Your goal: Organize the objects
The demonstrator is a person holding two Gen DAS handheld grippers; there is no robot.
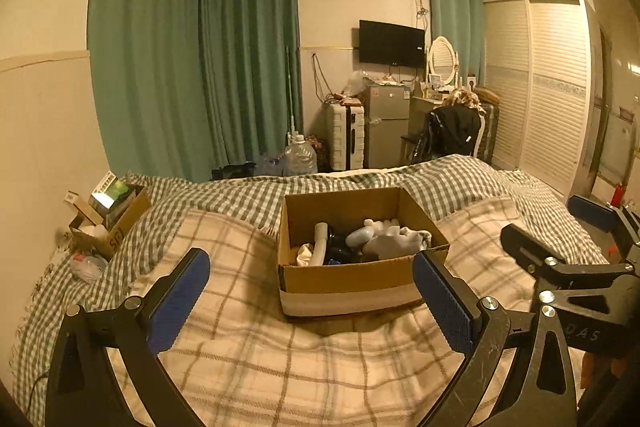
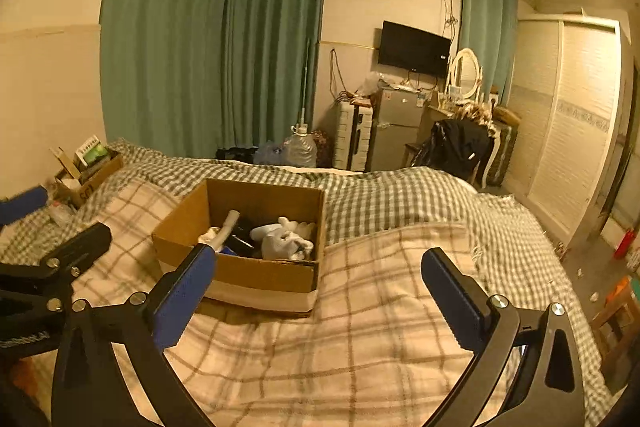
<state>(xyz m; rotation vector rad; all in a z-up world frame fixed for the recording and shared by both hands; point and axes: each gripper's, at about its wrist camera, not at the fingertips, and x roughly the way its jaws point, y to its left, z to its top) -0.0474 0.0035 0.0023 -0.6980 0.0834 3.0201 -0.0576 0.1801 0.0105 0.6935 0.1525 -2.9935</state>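
Both black, blue-padded grippers, left (image 1: pixel 310 301) and right (image 2: pixel 318 293), gape empty; the mid-frame brown cardboard box (image 1: pixel 352 277) of jumbled oddments looks unsorted.

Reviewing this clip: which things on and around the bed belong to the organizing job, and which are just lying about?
Belongs to the job:
- cardboard box on the plaid blanket, open
- its jumbled contents: white tube, white cloth
- left gripper and right gripper, both open, empty

Just lying about:
- second box by the wall
- water jug
- suitcase
- chair with black jacket
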